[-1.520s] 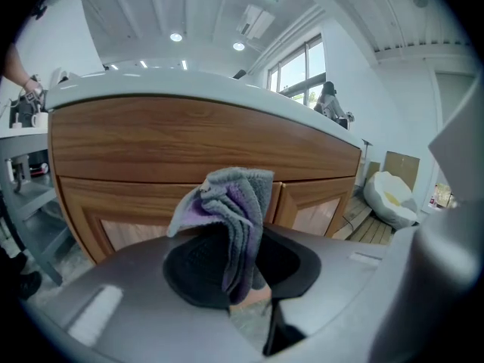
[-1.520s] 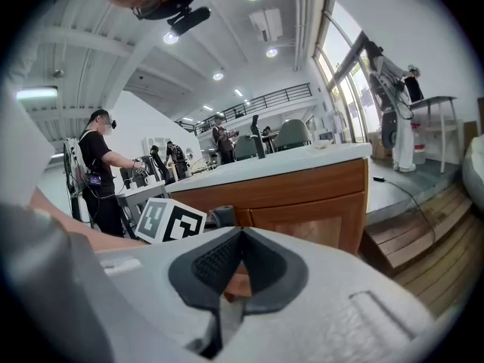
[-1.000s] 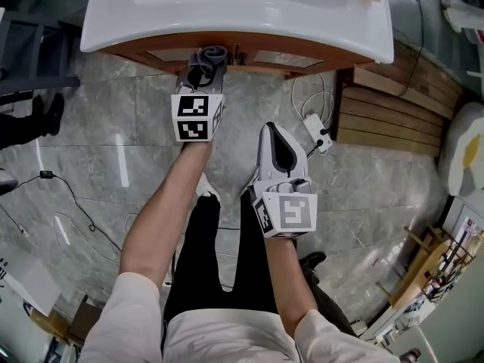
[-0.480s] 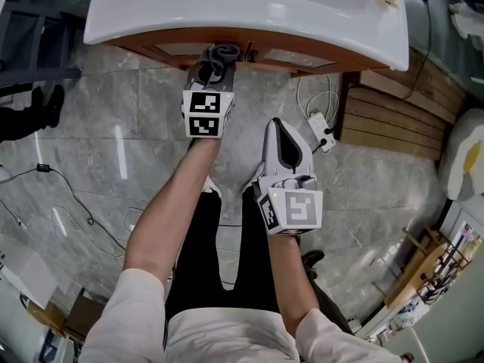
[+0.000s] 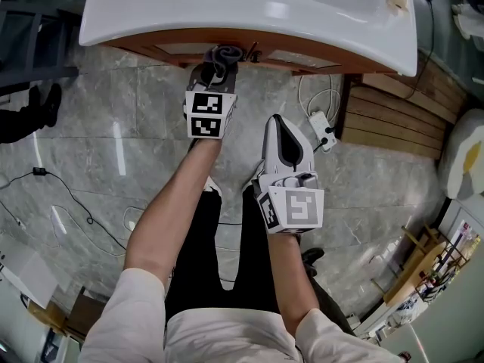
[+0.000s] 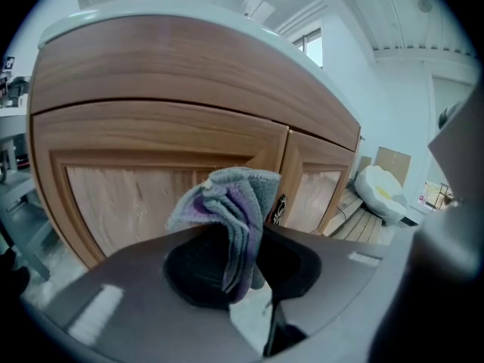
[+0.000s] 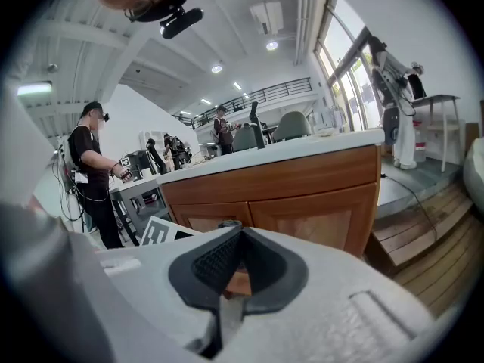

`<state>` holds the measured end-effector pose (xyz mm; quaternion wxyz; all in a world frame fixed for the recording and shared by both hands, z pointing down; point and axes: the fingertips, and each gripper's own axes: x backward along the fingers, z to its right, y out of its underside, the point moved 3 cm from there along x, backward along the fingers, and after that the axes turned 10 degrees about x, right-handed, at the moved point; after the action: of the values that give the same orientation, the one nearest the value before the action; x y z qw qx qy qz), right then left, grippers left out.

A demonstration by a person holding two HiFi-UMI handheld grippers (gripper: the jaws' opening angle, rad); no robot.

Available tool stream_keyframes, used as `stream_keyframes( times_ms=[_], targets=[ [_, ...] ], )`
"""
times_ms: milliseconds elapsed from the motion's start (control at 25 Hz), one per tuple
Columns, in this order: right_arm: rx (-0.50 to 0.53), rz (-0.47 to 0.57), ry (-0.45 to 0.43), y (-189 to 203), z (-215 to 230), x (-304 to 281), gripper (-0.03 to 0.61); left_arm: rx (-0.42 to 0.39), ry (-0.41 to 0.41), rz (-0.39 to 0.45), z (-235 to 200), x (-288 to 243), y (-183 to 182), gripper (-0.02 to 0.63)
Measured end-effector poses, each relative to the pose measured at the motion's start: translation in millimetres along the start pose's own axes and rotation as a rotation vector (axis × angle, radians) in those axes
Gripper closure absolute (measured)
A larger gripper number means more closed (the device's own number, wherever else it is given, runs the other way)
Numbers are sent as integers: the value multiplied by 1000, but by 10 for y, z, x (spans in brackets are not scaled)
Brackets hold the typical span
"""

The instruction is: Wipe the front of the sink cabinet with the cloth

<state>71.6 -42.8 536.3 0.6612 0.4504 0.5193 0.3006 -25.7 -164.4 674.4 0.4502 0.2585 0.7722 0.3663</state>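
Cloth [image 6: 227, 214], grey with a purple side, is pinched between the jaws of my left gripper [image 5: 212, 72]. It is bunched up and stands past the tips. Straight ahead of that gripper is the wooden front of the sink cabinet [image 6: 151, 134]. The cloth sits at the seam where the two doors meet, beside a small dark handle [image 6: 278, 209], though I can't tell whether it actually touches the wood. In the head view the left gripper reaches in under the overhanging edge of the white sink [image 5: 227, 13].

To its right, and further back from the cabinet, my right gripper [image 5: 283, 144] hangs over the grey stone floor [image 5: 113, 134]. It points toward the cabinet with its jaws closed together and nothing between them. Off to the right of that gripper a white power strip [image 5: 318, 131] with its cable lies on the floor, next to a low wooden slatted platform [image 5: 393, 123].
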Motion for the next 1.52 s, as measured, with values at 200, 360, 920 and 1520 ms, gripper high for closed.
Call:
stream_keyframes(
  times_ms=[200,360,920,1520],
  targets=[
    [-7,-2,-1,75,-2,-81,578,2,8,-6,-50,-74,89,537],
    [-5,-8,3,119,23,-120,578,6,6,-19,-79,-128,187,537],
    [-16,-18,-5,240,12,-301,578,-31,-22,-9,-182,-191,316,537],
    [-23,-15,-23,221,-100,-390,578,-34,-42,14,-407,-122,286,537]
  ],
)
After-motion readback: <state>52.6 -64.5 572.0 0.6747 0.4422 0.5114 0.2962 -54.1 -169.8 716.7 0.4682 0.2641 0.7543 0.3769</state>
